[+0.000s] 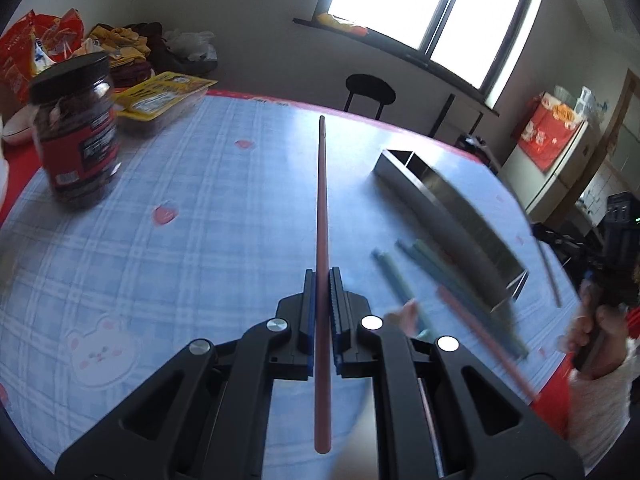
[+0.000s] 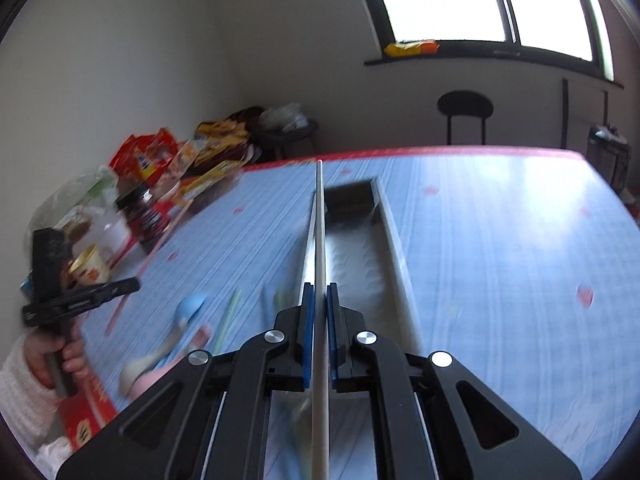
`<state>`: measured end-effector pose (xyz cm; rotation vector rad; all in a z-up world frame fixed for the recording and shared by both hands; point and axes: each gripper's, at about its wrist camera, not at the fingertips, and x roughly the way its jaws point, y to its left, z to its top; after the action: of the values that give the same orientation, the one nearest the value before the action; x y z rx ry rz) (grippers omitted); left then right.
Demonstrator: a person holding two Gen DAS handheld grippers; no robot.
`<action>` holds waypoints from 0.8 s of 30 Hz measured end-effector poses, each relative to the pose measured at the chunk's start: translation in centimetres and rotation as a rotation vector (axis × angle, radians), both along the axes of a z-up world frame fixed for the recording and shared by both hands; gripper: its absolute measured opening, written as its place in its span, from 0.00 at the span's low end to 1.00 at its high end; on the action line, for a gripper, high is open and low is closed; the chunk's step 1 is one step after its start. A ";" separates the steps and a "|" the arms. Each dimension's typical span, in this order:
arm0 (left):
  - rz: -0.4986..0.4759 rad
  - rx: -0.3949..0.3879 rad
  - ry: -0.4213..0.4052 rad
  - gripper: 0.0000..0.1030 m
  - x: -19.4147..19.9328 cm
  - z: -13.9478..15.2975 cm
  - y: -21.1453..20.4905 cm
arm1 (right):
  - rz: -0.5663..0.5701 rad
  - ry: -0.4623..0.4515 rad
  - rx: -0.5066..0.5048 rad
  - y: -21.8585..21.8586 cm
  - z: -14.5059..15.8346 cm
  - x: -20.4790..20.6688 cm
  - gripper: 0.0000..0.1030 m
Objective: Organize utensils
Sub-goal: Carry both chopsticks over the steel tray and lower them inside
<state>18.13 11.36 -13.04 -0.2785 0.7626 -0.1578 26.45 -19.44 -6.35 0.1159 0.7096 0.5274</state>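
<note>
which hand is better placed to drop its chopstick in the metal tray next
Probably the right. Its white chopstick already points along the metal tray. The left's red chopstick aims past the tray, which lies off to the side.

Each view looks forward and downward along its own tool. The left wrist view sits just behind the left tool (image 1: 320, 276), above the surface (image 1: 200, 200), facing the window (image 1: 432, 4); the metal tray (image 1: 460, 208) lies ahead to the right of that tool. The right wrist view sits just behind the right tool (image 2: 320, 292), facing the same window (image 2: 480, 0), with the tray (image 2: 392, 240) directly ahead. Both views share the surface (image 2: 500, 240), the tray, the stool (image 1: 370, 90) (image 2: 464, 108), and the dark jar (image 1: 76, 136) (image 2: 142, 212) off to the left.
</note>
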 end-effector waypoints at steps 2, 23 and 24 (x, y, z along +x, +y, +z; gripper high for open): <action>-0.010 -0.077 0.000 0.10 1.5 1.0 -1.8 | -0.045 -0.032 0.005 0.0 0.0 2.2 0.06; 0.032 -0.464 0.154 0.10 12.2 -2.8 -15.4 | -0.055 0.080 0.052 -0.8 -4.4 6.8 0.06; 0.044 -0.463 0.162 0.10 12.3 -3.0 -15.6 | -0.052 0.087 0.053 -0.6 -4.5 6.8 0.06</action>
<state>30.45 -4.20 -16.00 -0.7542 0.8754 -0.2731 33.22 -20.06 -10.83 0.2074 0.7751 0.4934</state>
